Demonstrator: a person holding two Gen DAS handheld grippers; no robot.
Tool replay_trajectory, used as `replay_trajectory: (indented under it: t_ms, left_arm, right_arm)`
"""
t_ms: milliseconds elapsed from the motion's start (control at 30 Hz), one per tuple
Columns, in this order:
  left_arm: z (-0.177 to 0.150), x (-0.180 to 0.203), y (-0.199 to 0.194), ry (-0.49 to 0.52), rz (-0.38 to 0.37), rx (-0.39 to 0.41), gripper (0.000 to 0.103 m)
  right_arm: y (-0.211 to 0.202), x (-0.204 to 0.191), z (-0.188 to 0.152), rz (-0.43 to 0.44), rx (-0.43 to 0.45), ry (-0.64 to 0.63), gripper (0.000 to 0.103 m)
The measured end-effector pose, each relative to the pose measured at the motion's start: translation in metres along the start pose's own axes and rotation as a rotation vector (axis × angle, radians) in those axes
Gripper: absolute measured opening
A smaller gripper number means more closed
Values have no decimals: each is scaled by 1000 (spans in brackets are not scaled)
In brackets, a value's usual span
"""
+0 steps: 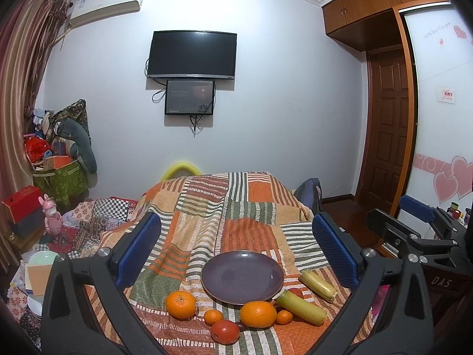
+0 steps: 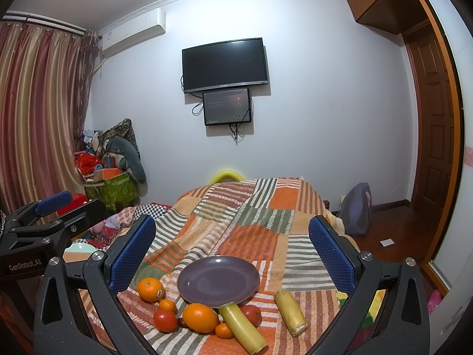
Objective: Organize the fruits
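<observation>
Left wrist view | plate (image 1: 242,276) seen empty at lower centre, fruits (image 1: 257,313) scattered below it | left gripper (image 1: 236,251) and right gripper (image 2: 232,254) held released, nothing grasped | step: pre-grasp | next: one fruit to be approached.

Evenly lit indoors, moderately bright, with a cool cast on the wall (image 1: 266,136). Soft shadows only, beneath the plate (image 1: 242,276). Sharp near the plate; strong fisheye bending and dark corners toward the edges. No glare.

Home bedroom: quilted bed (image 1: 236,207), wall television (image 1: 192,54), wardrobe (image 1: 437,118).
</observation>
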State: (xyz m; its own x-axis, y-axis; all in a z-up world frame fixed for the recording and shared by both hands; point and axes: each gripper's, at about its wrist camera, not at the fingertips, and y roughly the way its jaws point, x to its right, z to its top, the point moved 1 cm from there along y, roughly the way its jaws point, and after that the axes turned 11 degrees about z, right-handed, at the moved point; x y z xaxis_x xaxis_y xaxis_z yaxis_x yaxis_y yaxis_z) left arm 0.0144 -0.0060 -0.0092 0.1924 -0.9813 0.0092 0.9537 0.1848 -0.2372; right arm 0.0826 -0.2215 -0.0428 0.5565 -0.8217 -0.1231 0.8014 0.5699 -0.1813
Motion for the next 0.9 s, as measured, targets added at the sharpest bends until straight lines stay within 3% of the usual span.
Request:
replay_trajectory:
  t_ms: [500,900]
  left_arm:
    - [-2,-1,9,7,0,-18,103]
    - [-23,6,47,46,-32,-112,103]
  right_arm:
    - [8,1,-7,21,-41,7,103]
    - [27,25,-20,-1,-129,38,103]
